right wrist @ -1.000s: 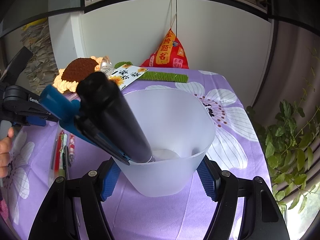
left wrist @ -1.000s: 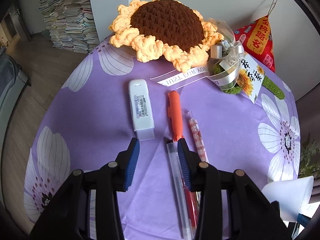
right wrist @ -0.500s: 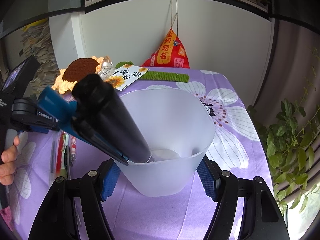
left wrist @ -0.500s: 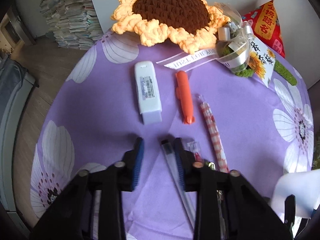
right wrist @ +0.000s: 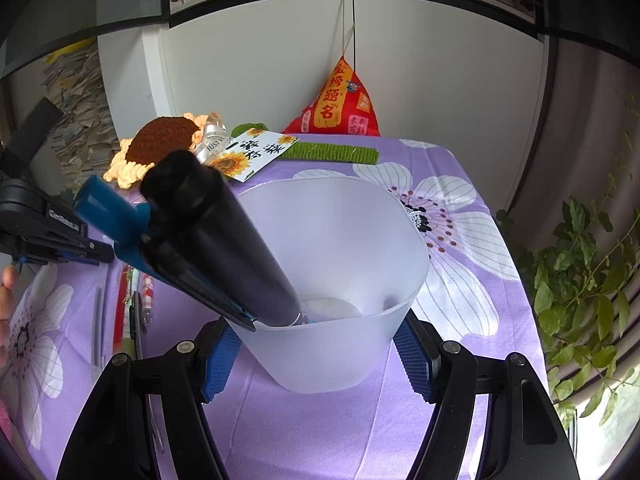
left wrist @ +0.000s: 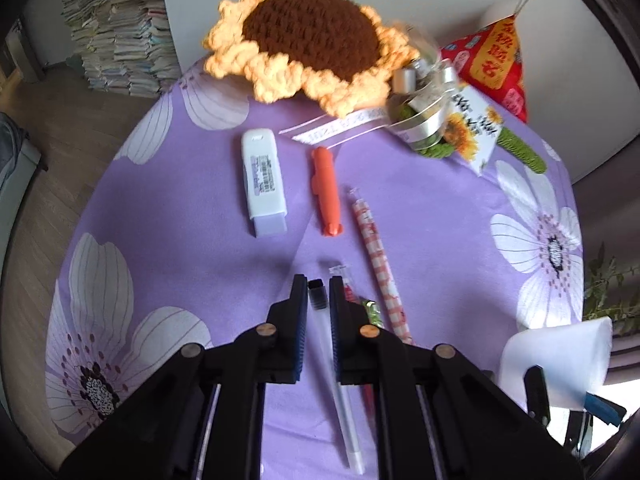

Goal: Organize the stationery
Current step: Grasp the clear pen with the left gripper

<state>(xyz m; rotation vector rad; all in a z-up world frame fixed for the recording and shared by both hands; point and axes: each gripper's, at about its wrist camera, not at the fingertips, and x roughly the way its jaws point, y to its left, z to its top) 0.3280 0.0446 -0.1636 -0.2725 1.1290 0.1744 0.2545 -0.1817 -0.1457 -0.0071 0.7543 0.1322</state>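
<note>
My left gripper (left wrist: 318,292) is shut on a clear pen with a black cap (left wrist: 334,360) and holds it above the purple cloth. Under it lie a red pen (left wrist: 352,294), a green-tipped pen (left wrist: 370,310) and a red checked pen (left wrist: 378,262). Farther off lie an orange marker (left wrist: 326,192) and a white correction-tape case (left wrist: 264,182). My right gripper (right wrist: 318,354) is shut on a frosted white cup (right wrist: 340,280), which also shows in the left wrist view (left wrist: 560,360). A black and blue object (right wrist: 208,236) leans in the cup.
A crocheted sunflower (left wrist: 308,44) with a ribbon and card (left wrist: 472,132) lies at the table's far side, by a red pouch (left wrist: 496,64). Its green stem (right wrist: 332,152) crosses the back. A leafy plant (right wrist: 580,264) stands off the right edge.
My left gripper has pulled back from the orange marker, closed on the clear pen and lifted it. The right gripper and cup have held still.
</note>
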